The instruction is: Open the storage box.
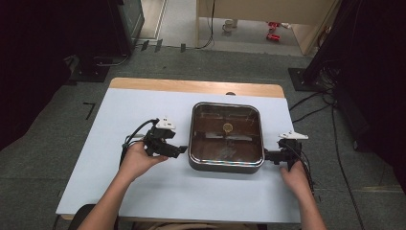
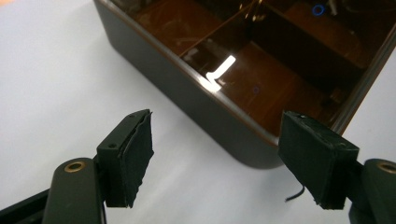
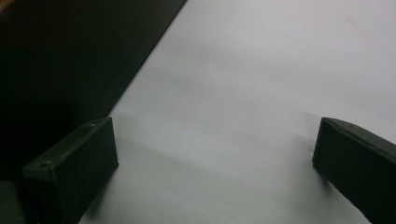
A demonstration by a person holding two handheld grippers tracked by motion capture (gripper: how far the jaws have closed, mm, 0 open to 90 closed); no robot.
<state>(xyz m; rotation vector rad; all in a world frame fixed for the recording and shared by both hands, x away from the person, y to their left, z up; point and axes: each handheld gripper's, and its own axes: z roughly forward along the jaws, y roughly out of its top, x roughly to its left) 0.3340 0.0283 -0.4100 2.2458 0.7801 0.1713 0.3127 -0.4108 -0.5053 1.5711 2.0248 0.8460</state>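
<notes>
A pale blue-grey table top with a bare wooden strip along its far edge carries everything here. Right of its middle sits a square, dark-walled metal pan with rounded corners and a shiny brown reflective inside — one side lies nearer the table's right edge than the opposite side lies to the left edge. A small round pale mark shows near the middle of its floor. The left gripper, held in the person's left hand, points at the pan's left wall near its near-left corner; in the left gripper view its jaws stand wide apart with nothing between them, just short of that corner. The right gripper, in the right hand, sits close against the pan's right wall near the near-right corner — its jaws gape wide too, holding nothing, over bare table beside the dark wall.
</notes>
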